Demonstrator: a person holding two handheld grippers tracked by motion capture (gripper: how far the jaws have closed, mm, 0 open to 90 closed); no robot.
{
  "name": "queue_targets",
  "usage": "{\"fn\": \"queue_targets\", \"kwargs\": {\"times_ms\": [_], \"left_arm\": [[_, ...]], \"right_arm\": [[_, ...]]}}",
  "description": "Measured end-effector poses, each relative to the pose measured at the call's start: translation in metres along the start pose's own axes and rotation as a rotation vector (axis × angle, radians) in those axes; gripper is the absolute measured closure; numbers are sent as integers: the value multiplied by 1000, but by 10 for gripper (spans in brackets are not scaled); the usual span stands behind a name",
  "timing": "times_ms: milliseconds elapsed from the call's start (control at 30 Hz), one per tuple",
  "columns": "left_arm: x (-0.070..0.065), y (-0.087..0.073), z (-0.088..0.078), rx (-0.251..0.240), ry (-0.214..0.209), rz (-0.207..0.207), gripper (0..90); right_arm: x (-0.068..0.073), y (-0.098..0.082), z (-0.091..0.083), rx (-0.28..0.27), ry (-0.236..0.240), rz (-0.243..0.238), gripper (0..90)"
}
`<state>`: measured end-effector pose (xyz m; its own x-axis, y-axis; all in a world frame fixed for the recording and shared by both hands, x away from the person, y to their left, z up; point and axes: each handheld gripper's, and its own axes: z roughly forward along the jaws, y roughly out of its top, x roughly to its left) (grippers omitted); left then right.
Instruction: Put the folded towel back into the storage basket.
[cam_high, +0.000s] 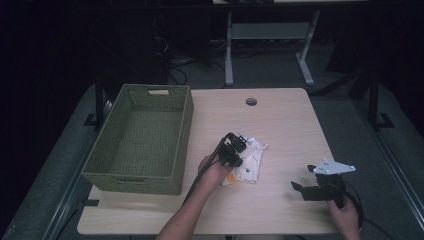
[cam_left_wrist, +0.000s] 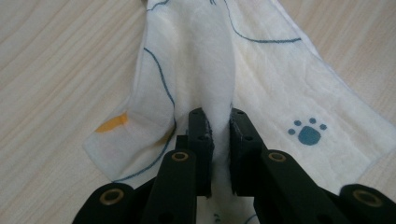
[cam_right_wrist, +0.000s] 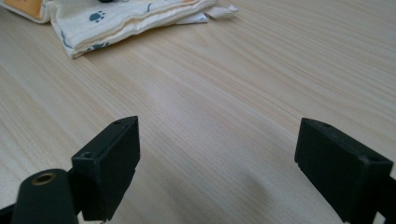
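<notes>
The left gripper (cam_left_wrist: 218, 123) pinches a raised fold of the cloth (cam_left_wrist: 261, 93) (white, w/ blue paw prints) mid-table (cam_high: 285, 125) — its long side runs away from the person. The right gripper (cam_right_wrist: 217, 170) sits open — well apart from it.

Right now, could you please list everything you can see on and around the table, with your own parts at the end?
cloth: one, cream with blue lines, a blue paw print and orange patches, lying near the table's middle, a raised fold of it pinched.
basket: one, green woven, on the table's left part, nothing visible inside.
table: one, light wood, with a round hole near its far edge.
desk frame: one, pale grey, on the floor beyond the table.
left hand-held gripper: one, black, jaws closed on the cloth's fold.
right hand-held gripper: one, black, jaws wide apart, over bare tabletop at the right.
</notes>
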<state>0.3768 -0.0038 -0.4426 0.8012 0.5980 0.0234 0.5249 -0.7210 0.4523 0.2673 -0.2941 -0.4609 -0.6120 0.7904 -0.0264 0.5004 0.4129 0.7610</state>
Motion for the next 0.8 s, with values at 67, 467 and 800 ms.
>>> {"fn": "queue_targets", "kwargs": {"times_ms": [67,467,800], "left_arm": [[2,-2,-2,-11,-25,-17,825],[0,-13,-28,-96,-111,-51,829],[4,-18,-57,-128,-173,-62,828]], "right_arm": [[0,0,0,-2,2,2,139],[0,-1,-1,-1,-9,-2,139],[-1,-1,-2,-3,-10,6,139]]}}
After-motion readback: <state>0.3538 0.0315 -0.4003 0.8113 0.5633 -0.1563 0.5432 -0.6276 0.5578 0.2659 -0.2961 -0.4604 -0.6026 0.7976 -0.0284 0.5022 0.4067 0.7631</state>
